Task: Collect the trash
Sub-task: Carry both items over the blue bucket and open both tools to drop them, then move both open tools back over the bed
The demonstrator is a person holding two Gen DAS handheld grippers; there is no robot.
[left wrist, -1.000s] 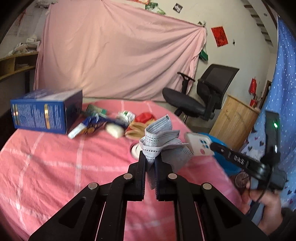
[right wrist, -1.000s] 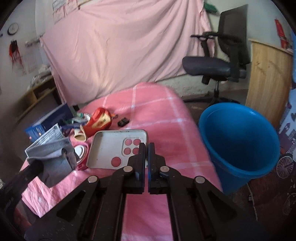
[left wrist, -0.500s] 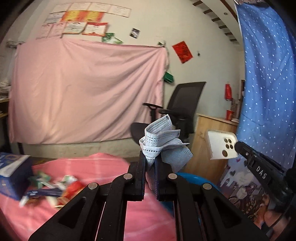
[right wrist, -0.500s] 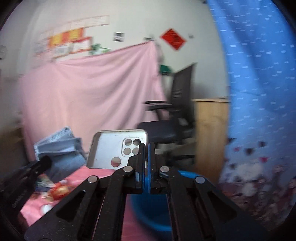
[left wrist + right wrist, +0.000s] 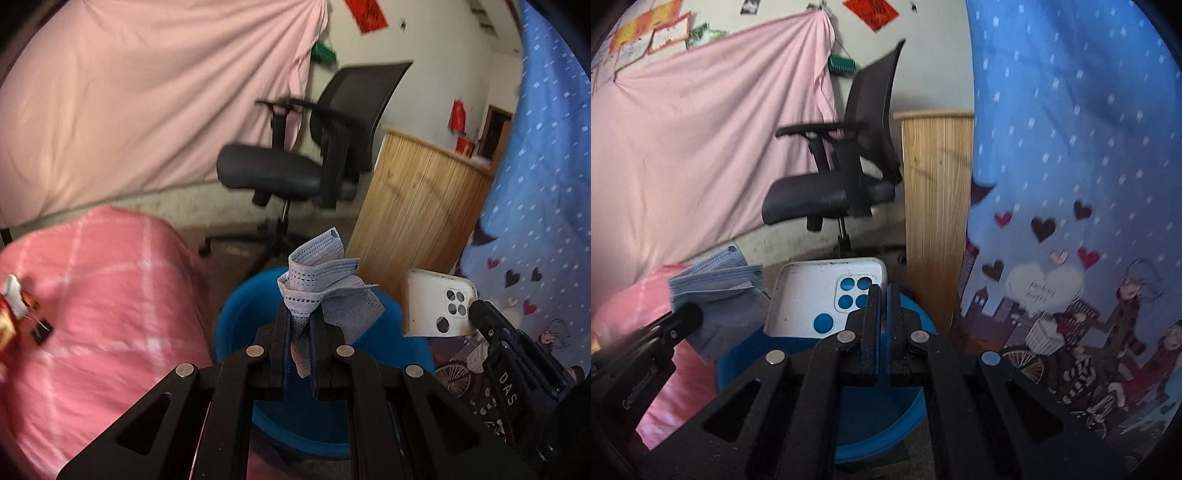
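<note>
Both my tongs loaded, hanging over the blue bin!

Largest first: the pink sheet [image 5: 129, 110] fills the upper left of the left view, the blue dotted curtain [image 5: 1071, 147] the right side of the right view. The black office chair [image 5: 295, 162] sits centre, a wooden cabinet [image 5: 417, 206] to its right. The blue bin [image 5: 240, 317] opens at lower centre of both views, beside the pink-covered table [image 5: 92, 295]. My right gripper [image 5: 881, 295] clamps the white phone case [image 5: 812, 291] by its edge; my left gripper [image 5: 299, 321] pinches the crumpled grey face mask [image 5: 321, 284], both above the bin.
</note>
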